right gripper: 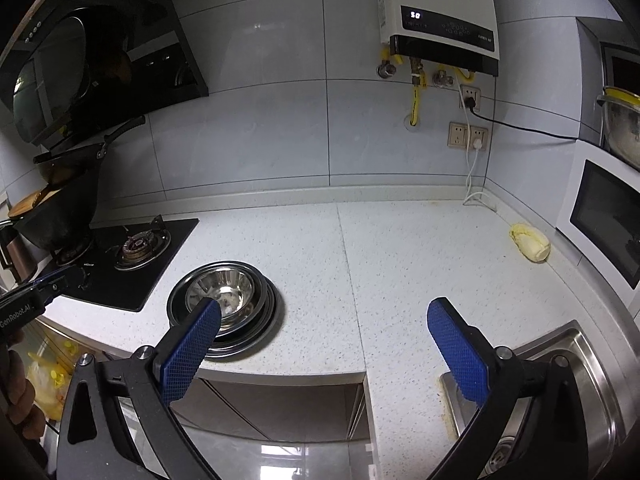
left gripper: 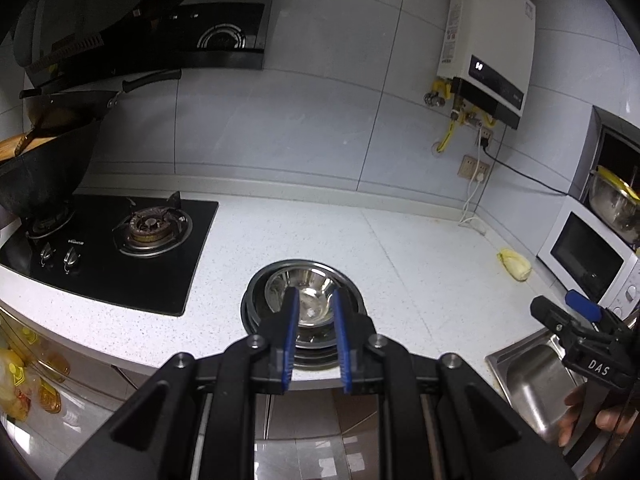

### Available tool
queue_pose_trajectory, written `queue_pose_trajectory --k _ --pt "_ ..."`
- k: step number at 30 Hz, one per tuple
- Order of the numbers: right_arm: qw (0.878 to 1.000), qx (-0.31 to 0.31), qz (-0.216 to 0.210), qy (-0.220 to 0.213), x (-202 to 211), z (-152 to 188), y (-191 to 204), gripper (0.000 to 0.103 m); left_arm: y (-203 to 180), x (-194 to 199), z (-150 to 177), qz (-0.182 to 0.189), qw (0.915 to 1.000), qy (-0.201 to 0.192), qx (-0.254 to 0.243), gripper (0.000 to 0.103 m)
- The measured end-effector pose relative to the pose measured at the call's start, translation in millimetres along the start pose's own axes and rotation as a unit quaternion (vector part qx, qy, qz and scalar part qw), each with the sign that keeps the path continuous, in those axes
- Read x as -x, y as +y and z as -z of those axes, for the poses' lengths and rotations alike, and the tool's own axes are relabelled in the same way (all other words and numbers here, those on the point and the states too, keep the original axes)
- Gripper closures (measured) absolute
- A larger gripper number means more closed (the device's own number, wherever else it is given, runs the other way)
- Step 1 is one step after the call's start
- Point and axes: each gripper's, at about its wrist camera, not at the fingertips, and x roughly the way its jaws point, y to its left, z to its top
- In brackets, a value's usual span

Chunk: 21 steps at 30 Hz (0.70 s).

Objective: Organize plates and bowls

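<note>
A stack of steel plates [left gripper: 256,280] with a steel bowl [left gripper: 280,286] nested on top sits near the counter's front edge, just right of the hob. My left gripper [left gripper: 315,291] hovers in front of and above the stack; its blue pads stand a narrow gap apart with nothing between them. In the right wrist view the bowl [right gripper: 234,286] and plates [right gripper: 270,314] lie at lower left. My right gripper [right gripper: 325,304] is wide open and empty over bare counter to the right of the stack. Its left fingertip [right gripper: 208,316] overlaps the stack's near rim in the picture.
A black gas hob [left gripper: 120,240] with a wok [left gripper: 40,176] is on the left. A steel sink [right gripper: 560,380] lies at the right front, a white microwave [right gripper: 604,216] beyond it. A pale yellow vegetable piece [right gripper: 530,246] lies near the microwave. A water heater [right gripper: 440,8] hangs on the tiled wall.
</note>
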Motion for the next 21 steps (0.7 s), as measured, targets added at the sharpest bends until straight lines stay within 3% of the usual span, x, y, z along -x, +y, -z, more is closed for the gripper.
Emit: queue_pose_trajectory --k 4,7,21 --pt "1.0 0.005 0.004 0.0 1.3 -0.9 1.8 0.002 -1.1 5.6 -0.5 0.0 1.0 -0.005 -0.006 0.086" --pt "1.0 0.008 0.004 0.0 1.5 -0.7 3.5 0.002 -3.3 9.9 -0.2 -0.008 0.9998 -0.01 -0.012 0.073" --pt "0.999 0.033 0.005 0.003 -3.9 -1.4 9.4 0.002 -13.5 20.3 -1.3 -0.031 0.9983 -0.028 -0.04 0.073"
